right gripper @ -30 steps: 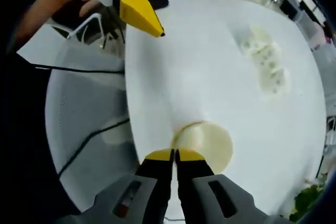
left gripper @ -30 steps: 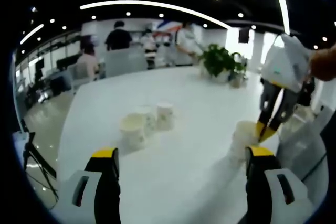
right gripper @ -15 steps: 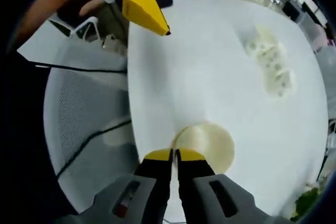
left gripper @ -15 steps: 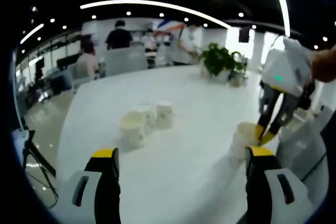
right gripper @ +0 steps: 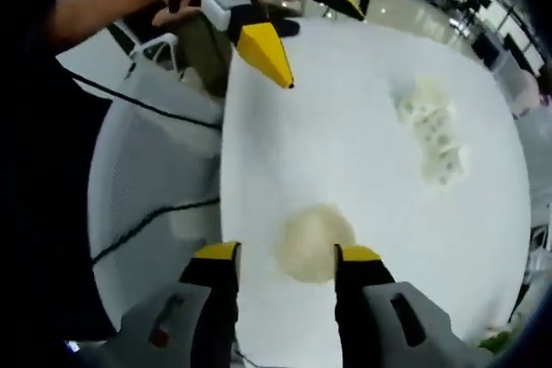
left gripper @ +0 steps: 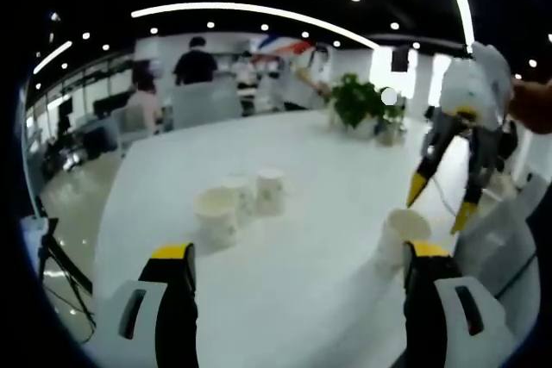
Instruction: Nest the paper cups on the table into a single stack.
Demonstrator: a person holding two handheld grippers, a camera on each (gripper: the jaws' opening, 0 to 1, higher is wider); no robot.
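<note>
Three white paper cups [left gripper: 238, 200] stand close together mid-table, seen from above as a pale cluster of cups [right gripper: 431, 131]. A single paper cup [left gripper: 401, 234] stands upright near the table's right edge. My right gripper [left gripper: 440, 204] hangs open just above it, touching nothing. Looking down, that cup [right gripper: 315, 241] lies between and below the right gripper's [right gripper: 287, 252] spread fingers. My left gripper [left gripper: 300, 252] is open and low over the near table, with nothing between its fingers. It enters the right gripper view from the top as the left gripper [right gripper: 306, 32], held by a hand.
The white table [left gripper: 310, 152] runs back to a potted plant [left gripper: 358, 101]. A white mesh chair [right gripper: 147, 178] with a cable stands against the table's edge beside the single cup. People stand far behind the table.
My right gripper was shut on the single cup's rim; now it has opened, let go and risen above the cup. The left gripper has stayed still and open.
</note>
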